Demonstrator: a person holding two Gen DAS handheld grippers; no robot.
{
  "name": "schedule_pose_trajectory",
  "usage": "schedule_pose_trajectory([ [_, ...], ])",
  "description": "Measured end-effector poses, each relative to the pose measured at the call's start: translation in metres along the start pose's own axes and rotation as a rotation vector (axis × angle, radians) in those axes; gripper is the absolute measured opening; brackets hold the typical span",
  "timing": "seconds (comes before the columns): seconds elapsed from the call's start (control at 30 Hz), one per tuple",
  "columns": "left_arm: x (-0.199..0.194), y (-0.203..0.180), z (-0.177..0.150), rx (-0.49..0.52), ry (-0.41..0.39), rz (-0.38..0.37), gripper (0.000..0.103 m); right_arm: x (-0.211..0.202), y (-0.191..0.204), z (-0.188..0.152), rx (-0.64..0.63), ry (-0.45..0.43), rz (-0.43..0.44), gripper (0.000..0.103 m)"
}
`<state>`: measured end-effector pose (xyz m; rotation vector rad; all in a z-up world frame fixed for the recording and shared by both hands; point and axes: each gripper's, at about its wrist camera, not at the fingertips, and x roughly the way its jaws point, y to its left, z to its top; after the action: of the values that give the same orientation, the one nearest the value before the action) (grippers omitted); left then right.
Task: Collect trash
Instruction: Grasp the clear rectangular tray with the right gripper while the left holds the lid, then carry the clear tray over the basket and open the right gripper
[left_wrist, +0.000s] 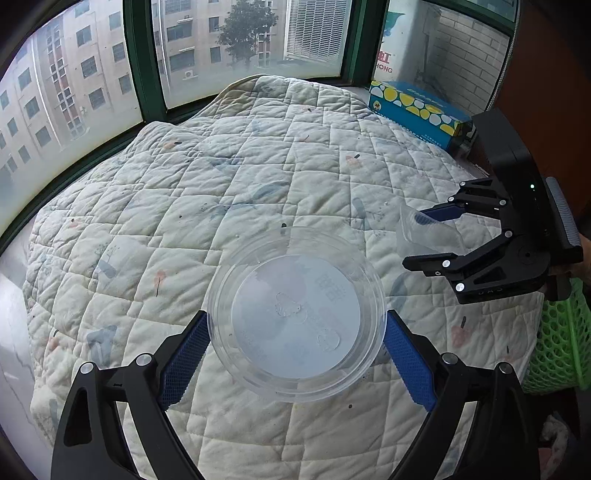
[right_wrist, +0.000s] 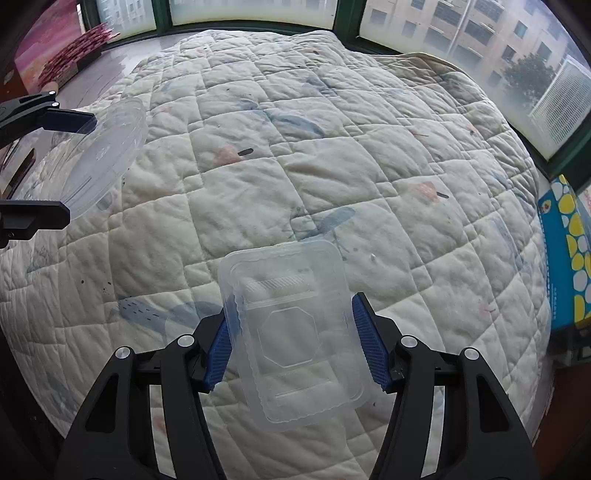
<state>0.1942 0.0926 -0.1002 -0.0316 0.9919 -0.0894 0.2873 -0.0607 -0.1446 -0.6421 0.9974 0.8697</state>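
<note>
On the quilt (left_wrist: 229, 192) by the window there's basically just two bits of clear plastic trash, and each one sits in a claw. The left claw (left_wrist: 295, 354) has its blue pads against both sides of a round clear lid (left_wrist: 295, 317); you can make out some faint embossed characters on it, but I can't read them. The right claw (right_wrist: 290, 339) has a rectangular clear tray (right_wrist: 291, 332) between its pads, which sit right at the tray's long edges, so it looks gripped, halfway closed rather than wide. There's an octagon shape moulded into the tray's bottom, no writing I can see.

Other stuff: one blue tissue box (left_wrist: 417, 110) with yellow and white blobs sitting at the far corner next to the window, small print on its side too tiny to read. One green mesh basket (left_wrist: 561, 339) off the edge of the quilt near the right claw. Through the glass there's a sign with letters ending in "ONG", rest cut off.
</note>
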Motion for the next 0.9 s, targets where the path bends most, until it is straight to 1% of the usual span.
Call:
schedule_pose_trajectory([
  [0.27,-0.025,-0.03,0.003,0.055,-0.054,-0.036,0.089,-0.059,0.002,-0.045,0.276,-0.064,-0.077,0.058],
  [0.3,-0.027,-0.035,0.004,0.061,-0.06,-0.04,0.089,-0.068,0.003,-0.051,0.305,-0.075,-0.097,0.058],
  [0.5,-0.045,-0.067,0.003,0.103,-0.089,-0.081,0.089,-0.12,0.001,-0.092,0.506,-0.157,-0.144,0.058],
  [0.63,-0.057,-0.091,0.003,0.13,-0.115,-0.116,0.089,-0.155,0.005,-0.123,0.591,-0.193,-0.219,0.058],
  [0.9,-0.077,-0.144,0.002,0.202,-0.147,-0.177,0.089,-0.214,0.009,-0.185,0.753,-0.253,-0.332,0.058],
])
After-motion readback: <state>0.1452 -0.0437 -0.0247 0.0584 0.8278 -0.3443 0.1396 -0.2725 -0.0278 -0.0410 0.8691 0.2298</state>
